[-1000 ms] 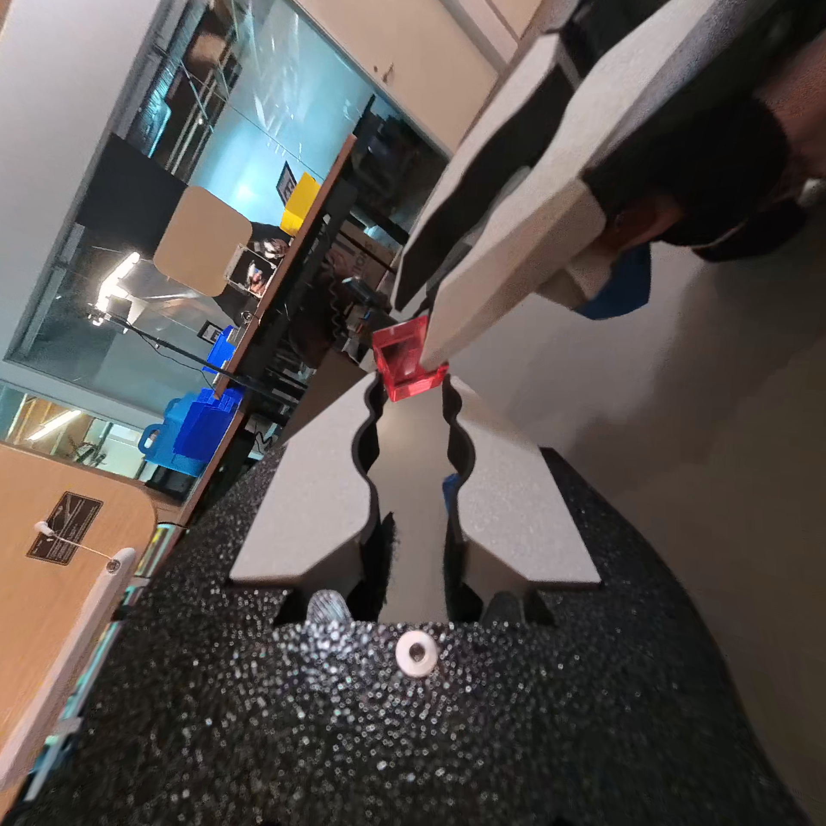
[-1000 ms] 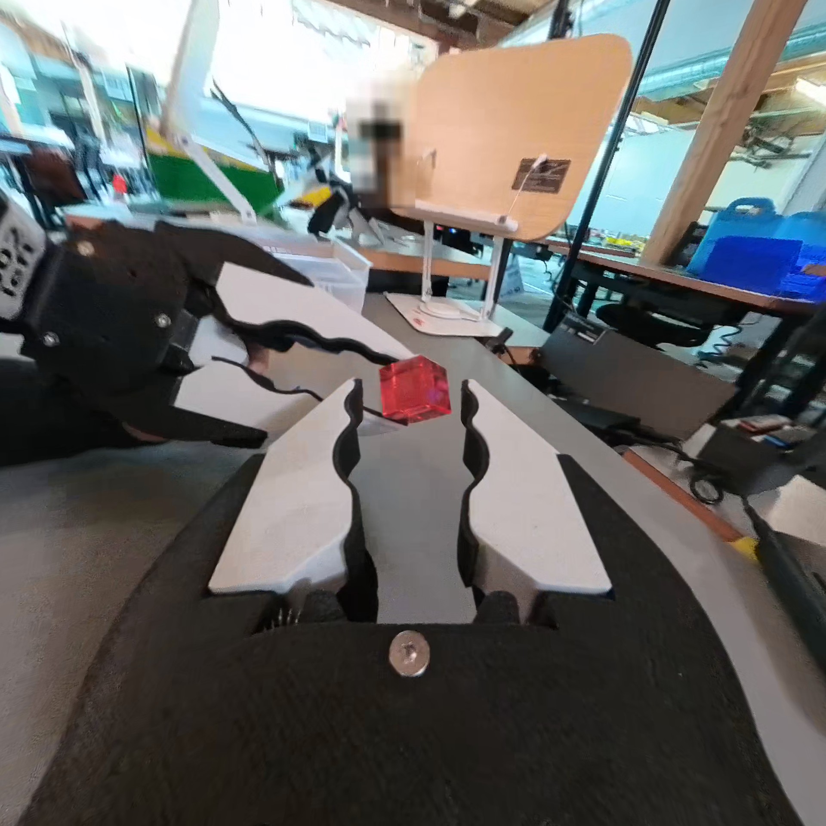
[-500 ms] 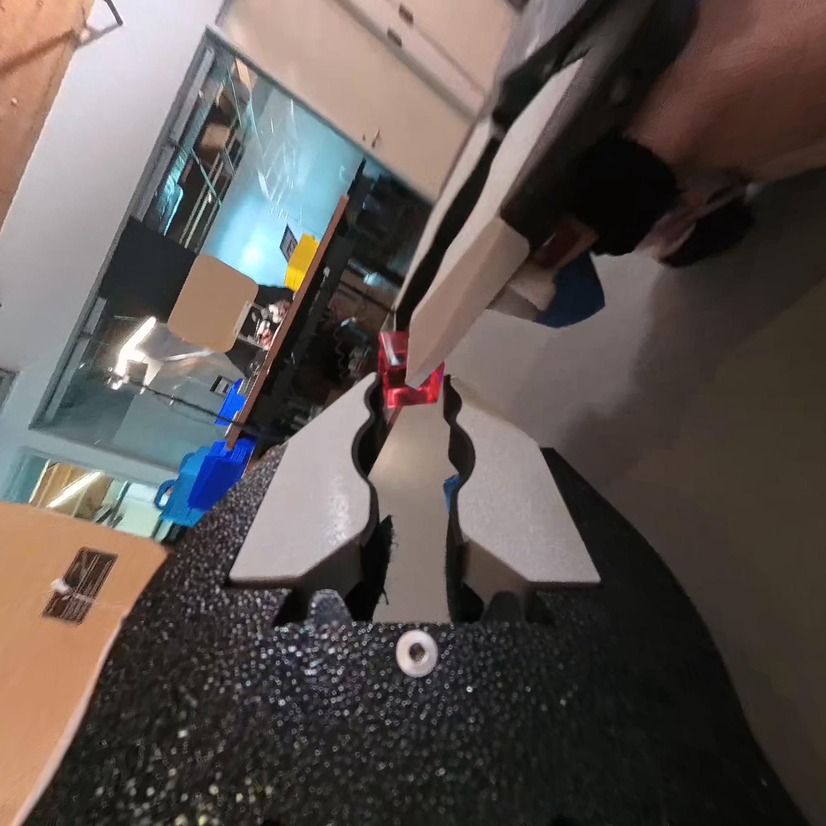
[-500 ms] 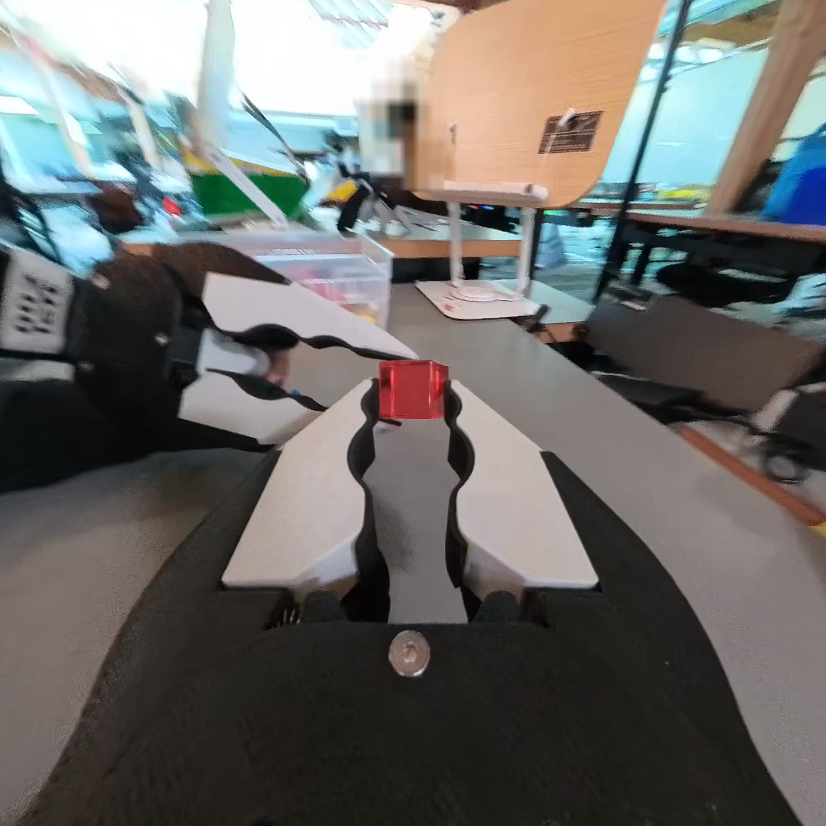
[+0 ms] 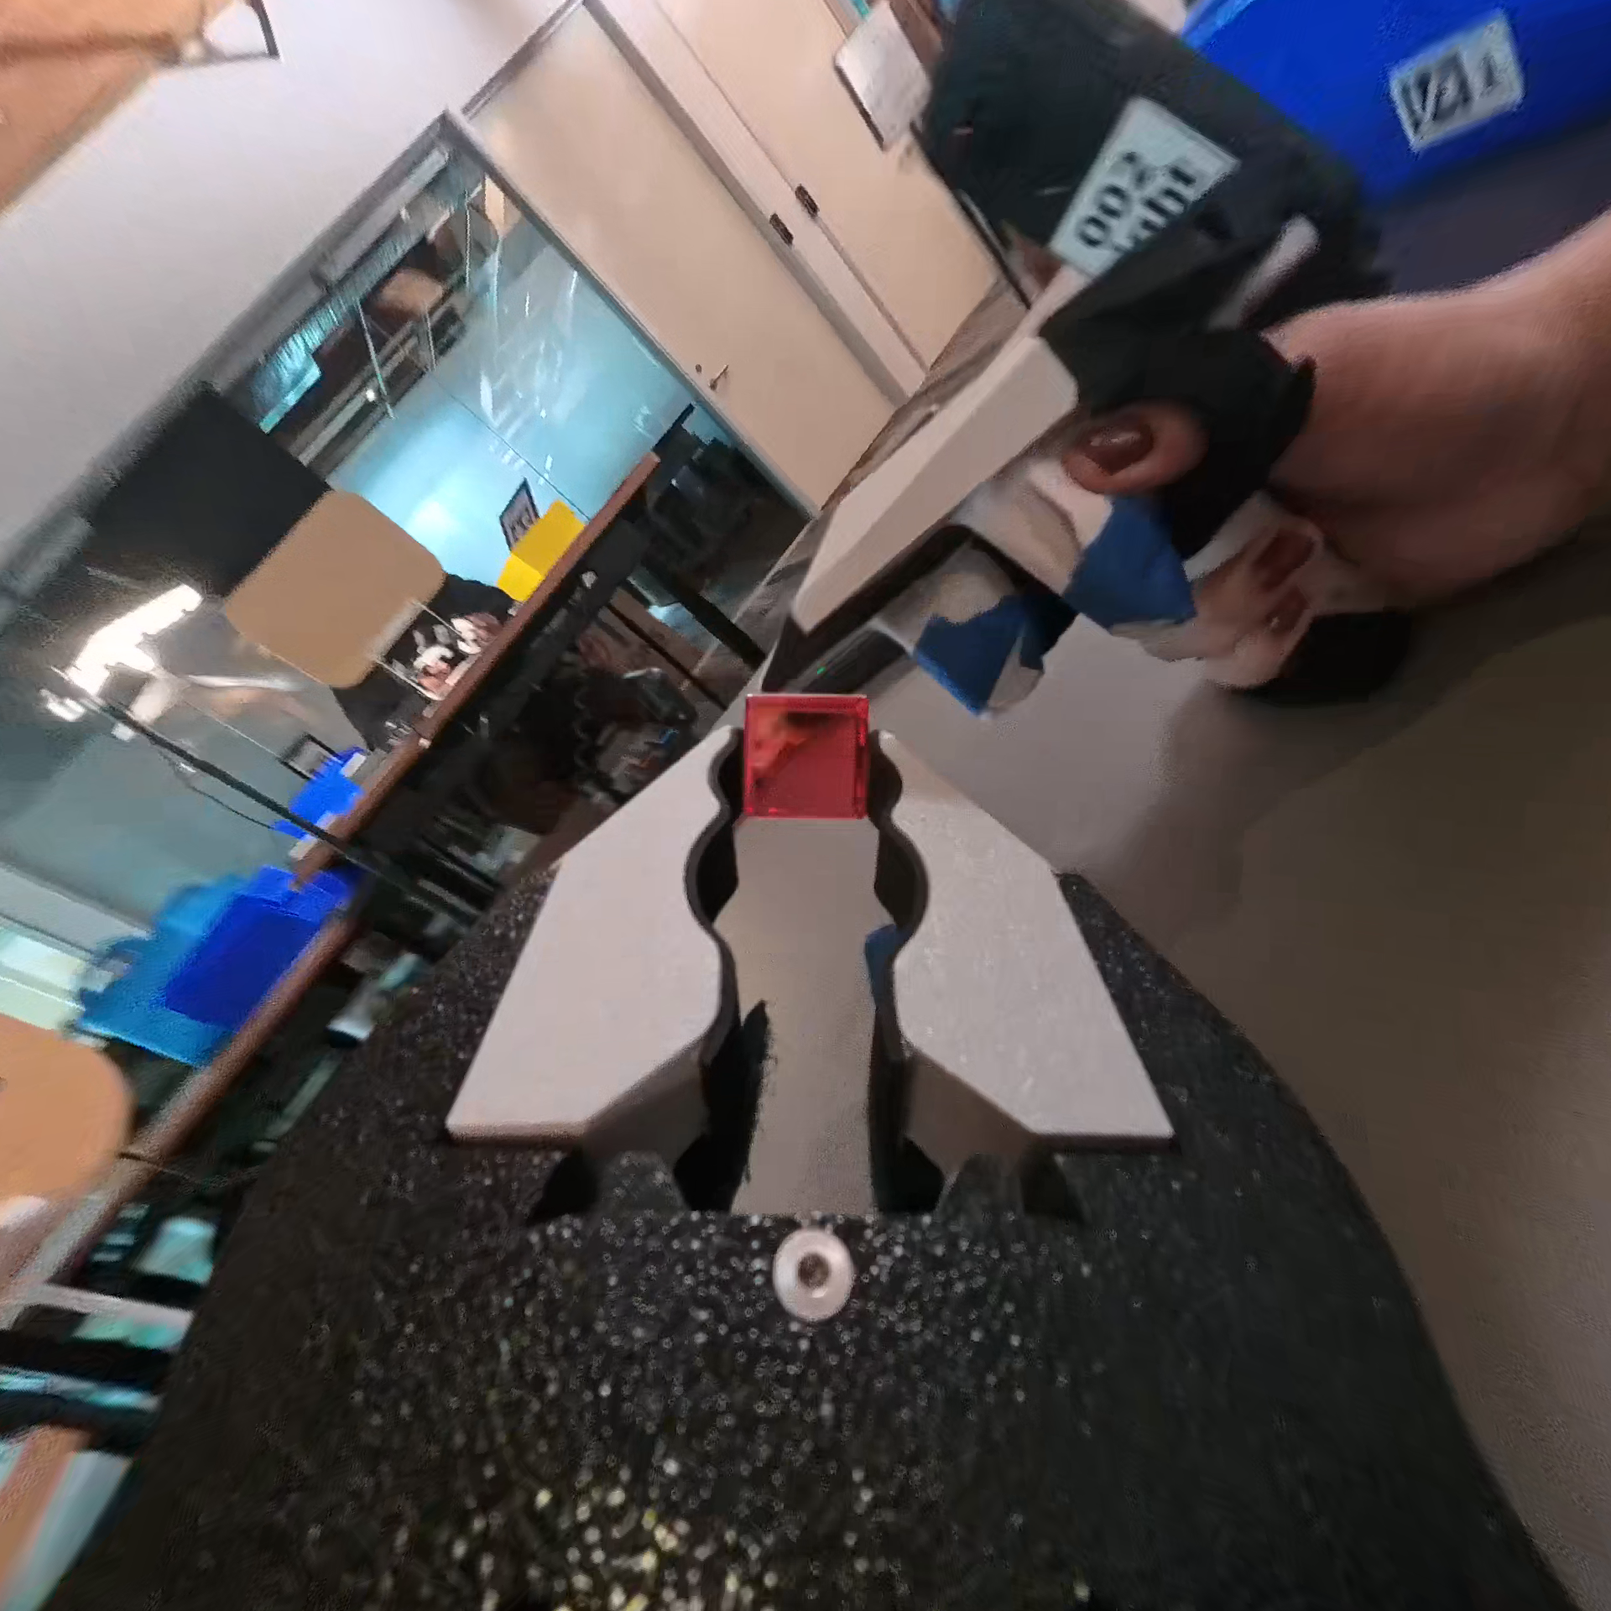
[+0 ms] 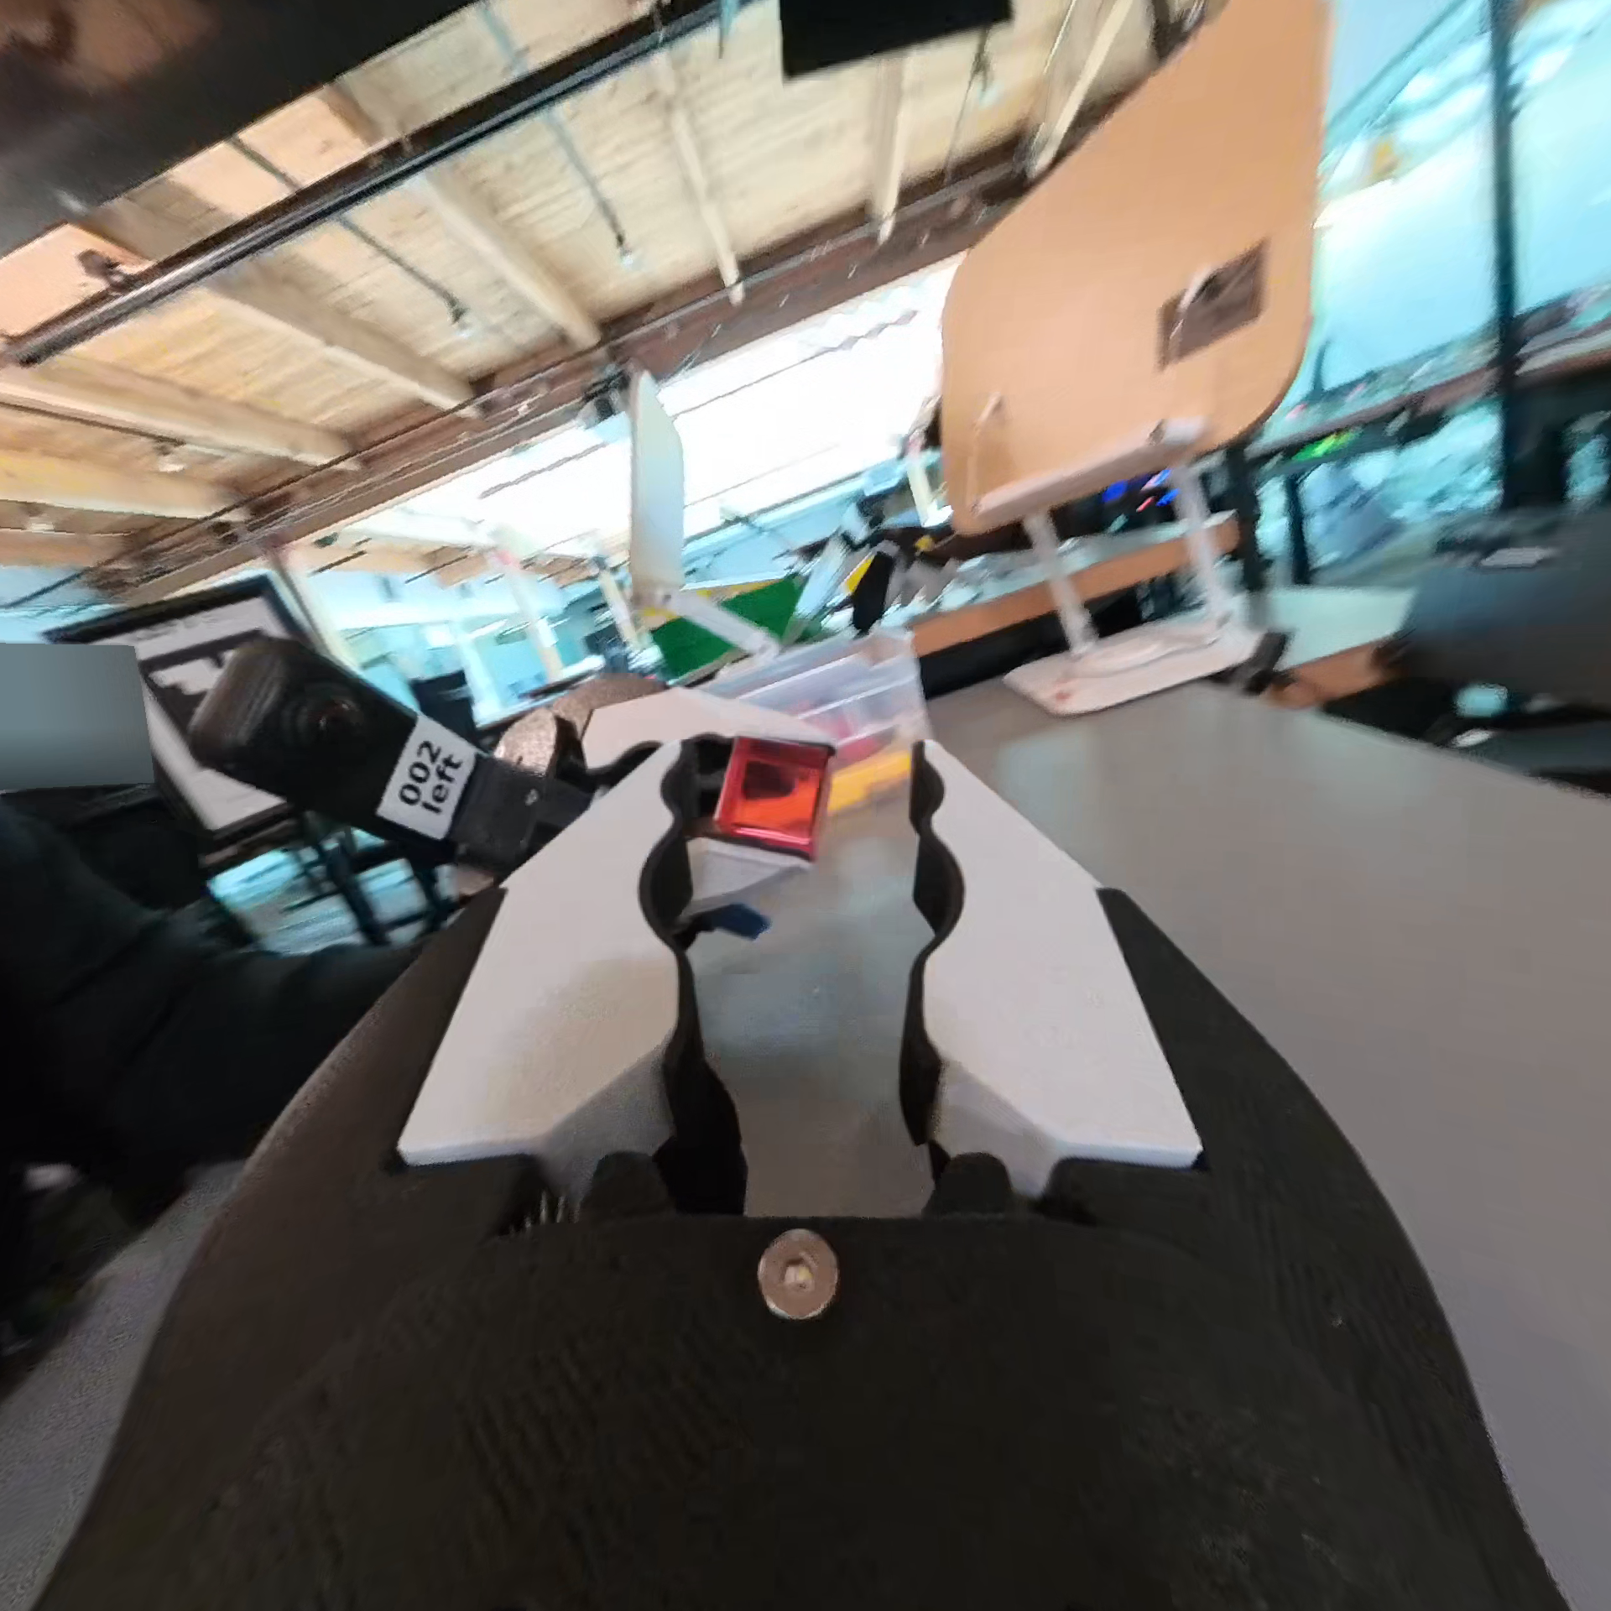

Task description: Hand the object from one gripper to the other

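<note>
Red cube pinched at the tips of our left gripper.
Left wrist view: left gripper (image 5: 804, 767) clamps the red cube (image 5: 804, 757); right gripper (image 5: 837, 610) sits just beyond the cube, apart. Right wrist view: our right gripper (image 6: 798, 785) gapes wide, empty; cube (image 6: 771, 795) between its tips, touching neither.

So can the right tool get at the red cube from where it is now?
Probably yes: the right tool is open, and the cube, clamped in the left tool, sits just ahead between its tips, nothing between.
</note>
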Demonstrator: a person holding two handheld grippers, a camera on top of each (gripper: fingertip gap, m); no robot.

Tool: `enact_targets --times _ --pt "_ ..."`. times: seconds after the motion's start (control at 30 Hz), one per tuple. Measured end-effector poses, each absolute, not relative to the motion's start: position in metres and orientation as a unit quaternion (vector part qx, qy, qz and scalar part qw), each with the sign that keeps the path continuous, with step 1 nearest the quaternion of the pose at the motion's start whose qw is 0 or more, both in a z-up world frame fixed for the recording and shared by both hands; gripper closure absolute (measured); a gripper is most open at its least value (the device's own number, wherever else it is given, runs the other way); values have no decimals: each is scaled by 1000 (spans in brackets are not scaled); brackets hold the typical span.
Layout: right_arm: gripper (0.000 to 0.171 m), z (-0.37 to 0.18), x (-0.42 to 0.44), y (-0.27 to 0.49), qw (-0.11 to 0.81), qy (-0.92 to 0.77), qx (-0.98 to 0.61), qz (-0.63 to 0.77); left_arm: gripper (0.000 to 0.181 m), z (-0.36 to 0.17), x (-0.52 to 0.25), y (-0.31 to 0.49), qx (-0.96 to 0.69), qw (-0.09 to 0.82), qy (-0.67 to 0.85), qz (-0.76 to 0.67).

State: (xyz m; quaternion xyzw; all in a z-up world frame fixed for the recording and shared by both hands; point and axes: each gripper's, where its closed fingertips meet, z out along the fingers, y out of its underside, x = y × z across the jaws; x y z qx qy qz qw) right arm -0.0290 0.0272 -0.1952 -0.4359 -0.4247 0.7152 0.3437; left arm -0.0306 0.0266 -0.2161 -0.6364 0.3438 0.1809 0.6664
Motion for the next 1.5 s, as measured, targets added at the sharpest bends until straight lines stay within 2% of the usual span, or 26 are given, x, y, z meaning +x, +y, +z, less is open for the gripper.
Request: enact_targets --times 0.1,0.27,0.4,0.5,0.63,0.8,1.0,1.07,1.2,1.33,1.4,1.5 --pt "114 -190 -25 45 442 -421 -433 663 156 -208 -35 25 -656 698 279 60" --pt "111 -184 -20 46 614 -471 -384 505 156 -184 -22 9 -612 723 183 -264" --pt "102 -182 -24 28 686 -518 -326 393 157 -161 -43 -2 -516 717 84 -461" --pt "103 -182 -29 16 728 -543 -283 307 157 -159 -57 -3 -478 694 36 -537" --pt "117 -191 -38 -3 745 -586 -228 224 156 -170 -42 1 -502 638 48 -582" --pt "129 -192 -38 -10 751 -594 -209 202 157 -173 -23 -3 -496 573 62 -650" --pt "136 -188 -35 -10 757 -585 -209 205 156 -182 -12 -3 -522 531 74 -664" --pt "142 -187 -34 -7 755 -581 -217 211 156 -183 -11 -2 -525 532 73 -660" --pt "143 -189 -35 -3 743 -582 -239 229 156 -184 -13 2 -530 541 63 -651" --pt "143 -193 -36 11 723 -574 -285 256 118 -182 -20 9 -535 583 60 -608" --pt "143 -191 -34 23 712 -554 -323 286 109 -182 -29 13 -544 625 56 -557" --pt "143 -191 -28 47 690 -510 -390 334 107 -181 -51 19 -570 703 57 -422"
